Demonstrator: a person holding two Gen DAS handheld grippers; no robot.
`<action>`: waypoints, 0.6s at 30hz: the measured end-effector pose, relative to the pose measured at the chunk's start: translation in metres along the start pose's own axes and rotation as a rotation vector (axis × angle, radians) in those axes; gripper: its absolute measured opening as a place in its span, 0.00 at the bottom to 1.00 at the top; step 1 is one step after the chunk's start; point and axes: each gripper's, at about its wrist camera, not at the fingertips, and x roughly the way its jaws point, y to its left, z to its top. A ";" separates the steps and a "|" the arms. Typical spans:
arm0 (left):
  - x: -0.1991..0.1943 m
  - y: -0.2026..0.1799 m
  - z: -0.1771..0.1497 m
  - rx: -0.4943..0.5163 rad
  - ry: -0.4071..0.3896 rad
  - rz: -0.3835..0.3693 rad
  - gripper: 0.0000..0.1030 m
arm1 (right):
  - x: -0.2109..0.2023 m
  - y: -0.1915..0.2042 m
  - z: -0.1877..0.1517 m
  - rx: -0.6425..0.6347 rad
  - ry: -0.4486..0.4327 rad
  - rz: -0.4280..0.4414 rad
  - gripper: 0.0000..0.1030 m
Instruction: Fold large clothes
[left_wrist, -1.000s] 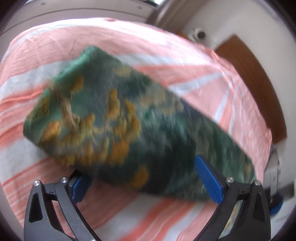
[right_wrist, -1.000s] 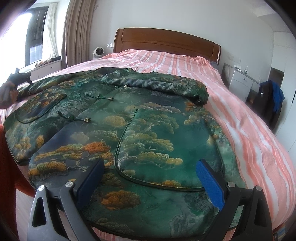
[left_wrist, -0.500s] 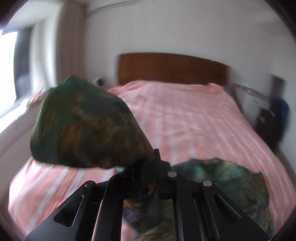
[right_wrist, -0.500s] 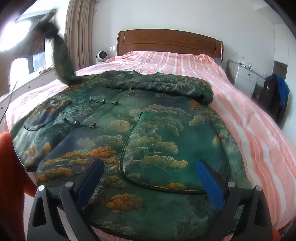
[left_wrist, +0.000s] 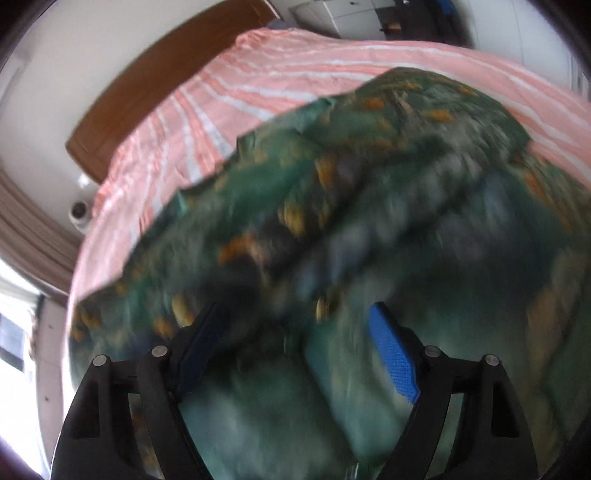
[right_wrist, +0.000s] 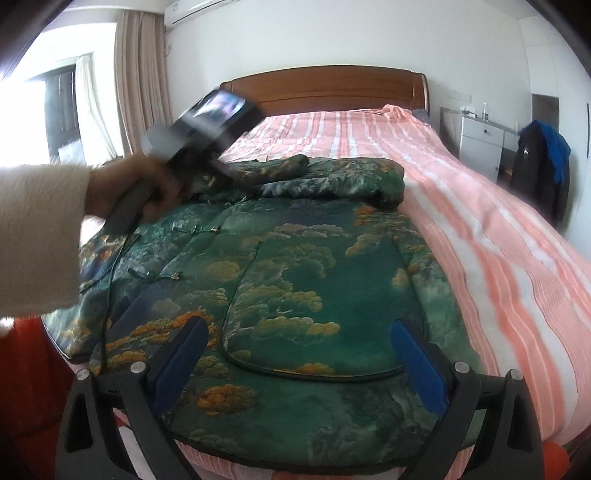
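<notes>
jacket: large green padded jacket (right_wrist: 295, 280) with gold cloud and pine pattern, spread flat over the near half of the bed, filling the centre and lower part of the right wrist view; a sleeve (right_wrist: 332, 177) lies folded across its far end, centre of the frame.
bed: pink and white striped bedspread (right_wrist: 498, 236) runs up the right side of the frame to a brown wooden headboard (right_wrist: 325, 86) at upper centre.
right hand-held gripper: right hand-held gripper (right_wrist: 295, 354) sits at the bottom of its own view with its blue pads set wide apart and nothing between them, low over the jacket's near hem.
left hand-held gripper: left hand-held gripper (left_wrist: 295, 350) at the bottom of its own view, blue pads spread wide, jacket cloth (left_wrist: 369, 221) close beneath and blurred; no fold of cloth can be seen pinched between the pads. in the right wrist view its body (right_wrist: 207, 125) shows at upper left, tilted, above the jacket's far left part.
left hand: left hand (right_wrist: 140, 188) in a cream sleeve grips the handle at left of the frame.
room: beige curtain (right_wrist: 140, 74) and bright window at upper left, white cabinet (right_wrist: 480, 140) and dark blue garment (right_wrist: 543, 162) at far right.
</notes>
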 end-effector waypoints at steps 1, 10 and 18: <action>-0.006 0.010 -0.002 -0.022 -0.001 -0.018 0.82 | 0.000 -0.001 0.000 0.008 0.000 0.002 0.96; 0.007 0.199 -0.023 -0.556 -0.011 0.123 0.96 | 0.008 -0.008 0.002 0.046 0.026 0.017 0.96; 0.065 0.252 -0.076 -0.732 0.219 0.204 0.88 | 0.010 -0.007 -0.001 0.043 0.030 0.003 0.96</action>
